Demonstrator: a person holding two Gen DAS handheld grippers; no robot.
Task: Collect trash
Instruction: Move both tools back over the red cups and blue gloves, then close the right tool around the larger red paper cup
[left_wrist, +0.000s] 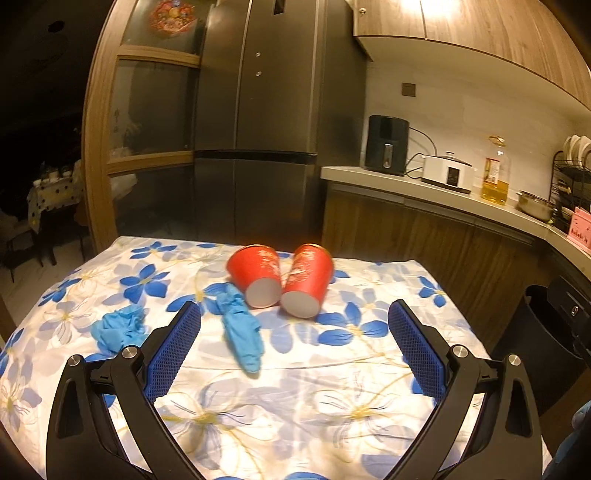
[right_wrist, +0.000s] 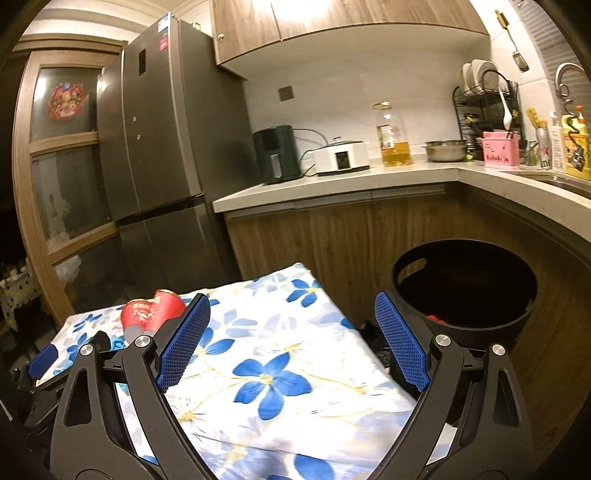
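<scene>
Two red paper cups lie on their sides on the flowered tablecloth (left_wrist: 332, 387), one to the left (left_wrist: 255, 273) and one to the right (left_wrist: 308, 282), bottoms toward me. A blue glove (left_wrist: 240, 332) lies in front of them and a crumpled blue glove (left_wrist: 118, 328) lies further left. My left gripper (left_wrist: 293, 314) is open and empty, hovering over the table short of the cups. My right gripper (right_wrist: 291, 306) is open and empty above the table's right edge. A red cup (right_wrist: 147, 314) shows behind its left finger. A black trash bin (right_wrist: 465, 291) stands on the floor to the right, with something red inside.
A grey fridge (left_wrist: 255, 122) stands behind the table. A counter (right_wrist: 332, 184) to the right carries an air fryer (right_wrist: 277, 153), a white cooker, an oil bottle (right_wrist: 393, 136), a metal bowl and a dish rack. The bin also shows at the right edge (left_wrist: 543, 332).
</scene>
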